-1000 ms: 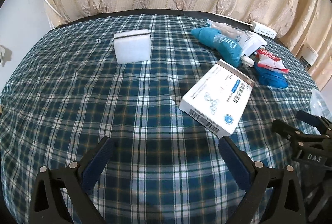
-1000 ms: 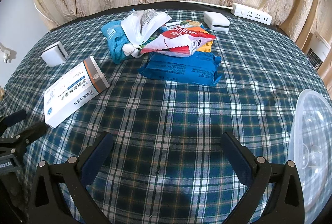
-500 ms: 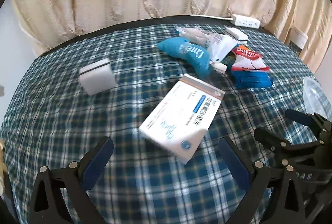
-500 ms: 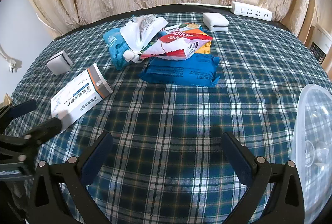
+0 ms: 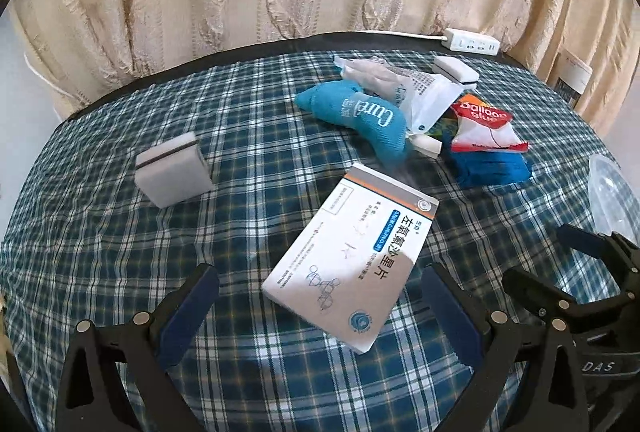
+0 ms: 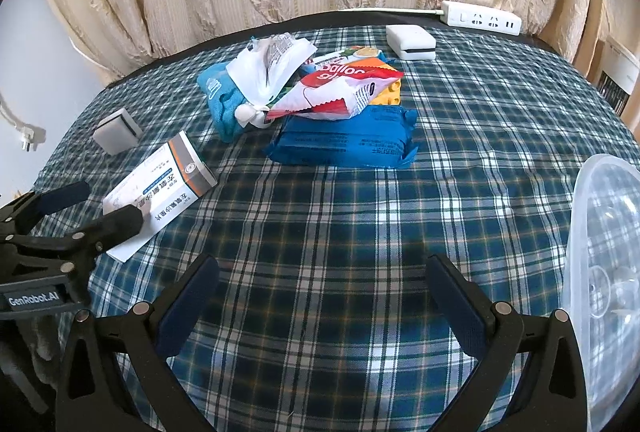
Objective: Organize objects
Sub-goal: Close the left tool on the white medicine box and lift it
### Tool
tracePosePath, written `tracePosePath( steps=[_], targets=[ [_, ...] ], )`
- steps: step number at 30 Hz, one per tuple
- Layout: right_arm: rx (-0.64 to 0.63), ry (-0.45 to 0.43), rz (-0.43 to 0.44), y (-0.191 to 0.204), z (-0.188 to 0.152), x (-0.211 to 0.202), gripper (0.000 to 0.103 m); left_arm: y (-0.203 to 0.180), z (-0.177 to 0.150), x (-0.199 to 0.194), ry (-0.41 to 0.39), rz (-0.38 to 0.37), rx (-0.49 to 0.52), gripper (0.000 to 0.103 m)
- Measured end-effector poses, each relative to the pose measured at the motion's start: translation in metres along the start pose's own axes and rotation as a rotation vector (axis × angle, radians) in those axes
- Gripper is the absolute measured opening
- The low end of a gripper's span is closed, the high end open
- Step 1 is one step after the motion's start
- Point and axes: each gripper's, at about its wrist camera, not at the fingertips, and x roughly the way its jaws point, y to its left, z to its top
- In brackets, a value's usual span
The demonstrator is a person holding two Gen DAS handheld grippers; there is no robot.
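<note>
1. The box (image 5: 352, 252), a flat white carton with blue print and an orange-grey end, lies on the plaid cloth (image 5: 120, 232) of the worktop, just ahead of the left tool (image 5: 318, 306) and between its spread fingers; not gripped.
2. Left tool: released, jaws wide, nothing held. In the right view one finger (image 6: 120, 220) overlaps the box's near corner; contact cannot be told.
3. Right tool (image 6: 320, 296): also released, empty, over bare cloth, well apart from the box.
4. Likely next step, judging from the layout: grab the box. Risk: it lies slantwise to the jaws, so closing could catch a corner and twist or skid it on the cloth.
5. Risk: thin card walls may dent under a hard squeeze.
6. Risk: soft cloth may bunch under low fingers and drag nearby things.
7. Beyond the box: a pile with a teal knit pouch (image 5: 360, 116), crinkly white bag (image 5: 416, 92), glossy red-white packet (image 5: 484, 132), and blue foil pack (image 6: 344, 140), touching and overlapping; loose and slippery.
8. A white sponge (image 5: 174, 170) with a dark stripe sits apart to the left.
9. A clear plastic tub (image 6: 604, 272) sits at right edge; probable destination.
</note>
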Motion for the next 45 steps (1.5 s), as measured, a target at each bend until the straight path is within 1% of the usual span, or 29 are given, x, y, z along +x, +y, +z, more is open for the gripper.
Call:
tracePosePath(
  steps=[8, 17, 20, 23, 27, 29, 34, 39, 45],
  targets=[
    [0.001, -0.002, 0.002, -0.001, 0.000, -0.001, 0.103, -0.004, 0.004, 0.012, 0.018, 0.001, 0.032, 0.103],
    [0.002, -0.004, 0.001, -0.001, 0.000, -0.001, 0.103, -0.005, 0.003, 0.023, 0.034, 0.004, 0.045, 0.102],
    [0.002, -0.005, 0.001, 0.000, 0.000, 0.000, 0.103, -0.006, 0.001, 0.026, 0.047, -0.021, 0.053, 0.094],
    [0.002, -0.005, 0.002, 0.001, 0.000, 0.000, 0.103, -0.005, -0.001, 0.024, 0.030, -0.054, 0.050, 0.086],
    [0.002, -0.006, 0.002, 0.000, 0.000, 0.000, 0.103, -0.005, -0.002, 0.021, 0.003, -0.062, 0.051, 0.073],
    [0.002, -0.006, 0.002, 0.000, 0.000, 0.000, 0.103, -0.001, -0.001, 0.019, -0.008, -0.071, 0.033, 0.070],
    [0.001, -0.005, 0.000, 0.000, -0.001, 0.000, 0.103, 0.009, 0.000, 0.009, -0.062, -0.069, -0.015, 0.067],
    [-0.034, 0.011, -0.033, 0.005, 0.000, 0.003, 0.103, 0.017, 0.002, -0.002, -0.115, -0.066, -0.036, 0.067],
    [-0.086, 0.032, -0.075, 0.013, -0.001, 0.007, 0.103, 0.017, 0.001, 0.000, -0.102, -0.059, -0.022, 0.067]
  ],
)
